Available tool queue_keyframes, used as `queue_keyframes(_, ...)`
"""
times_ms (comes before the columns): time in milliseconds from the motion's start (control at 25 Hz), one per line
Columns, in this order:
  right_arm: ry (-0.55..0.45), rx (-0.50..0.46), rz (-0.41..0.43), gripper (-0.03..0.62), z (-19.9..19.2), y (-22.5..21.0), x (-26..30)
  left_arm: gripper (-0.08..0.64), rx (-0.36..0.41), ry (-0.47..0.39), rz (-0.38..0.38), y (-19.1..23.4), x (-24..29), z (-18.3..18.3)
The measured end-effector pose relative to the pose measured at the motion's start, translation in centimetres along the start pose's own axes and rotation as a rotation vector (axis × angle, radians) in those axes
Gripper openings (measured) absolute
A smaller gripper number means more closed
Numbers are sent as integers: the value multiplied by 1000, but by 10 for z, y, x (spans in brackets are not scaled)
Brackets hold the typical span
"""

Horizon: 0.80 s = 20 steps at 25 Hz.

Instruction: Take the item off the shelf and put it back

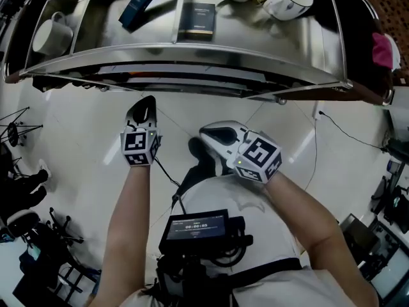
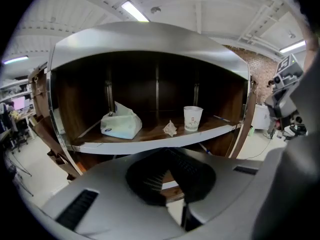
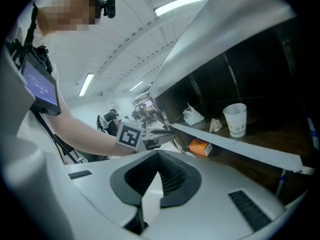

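The left claw [image 1: 146, 105] and right claw [image 1: 208, 133] are held shut and empty, short of the shelf [image 2: 160, 143], presumably before a reach. A paper cup [image 2: 193, 118], likely the item, is seen upright at its right, with a tissue pack [image 2: 121, 125] at its left.

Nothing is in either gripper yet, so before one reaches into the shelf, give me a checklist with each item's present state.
1. The left gripper is empty: ok, jaws together, nothing between them.
2. The right gripper is empty: ok, jaws together, nothing between them.
3. Jaws are open for a grasp: not ok, both are shut.
4. The paper cup stands upright on the shelf board: ok, it is apart from the crumpled paper beside it.
5. The tissue pack is unobstructed: ok, nothing stands in front of it.
6. Which item is meant: cannot tell.
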State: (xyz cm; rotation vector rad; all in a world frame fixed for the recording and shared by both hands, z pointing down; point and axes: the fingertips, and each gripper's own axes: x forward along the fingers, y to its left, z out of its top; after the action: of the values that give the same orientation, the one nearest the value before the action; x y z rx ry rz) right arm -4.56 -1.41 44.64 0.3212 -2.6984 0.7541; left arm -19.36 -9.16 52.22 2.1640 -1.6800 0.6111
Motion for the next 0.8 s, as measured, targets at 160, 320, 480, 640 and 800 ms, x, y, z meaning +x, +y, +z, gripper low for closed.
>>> queue_keyframes(160,17,34,-4,6,-11,-7,1,8,-3,14,44,20,26,-5)
queue_keyframes(320,38,64,-11,6,-27,-16,-2,9,-3,10,78,35,49,4)
queue_keyframes(480,33,100,-35,6,-38,-18,-5,9,34,13,100,48,67,15)
queue_keyframes(640,24,113,-50,6,-40,-17,-10,33,32,-8,148,69,80,24)
queue_keyframes(800,19,123,-64,6,-43,-20,-16,70,25,-25,192,84,89,36)
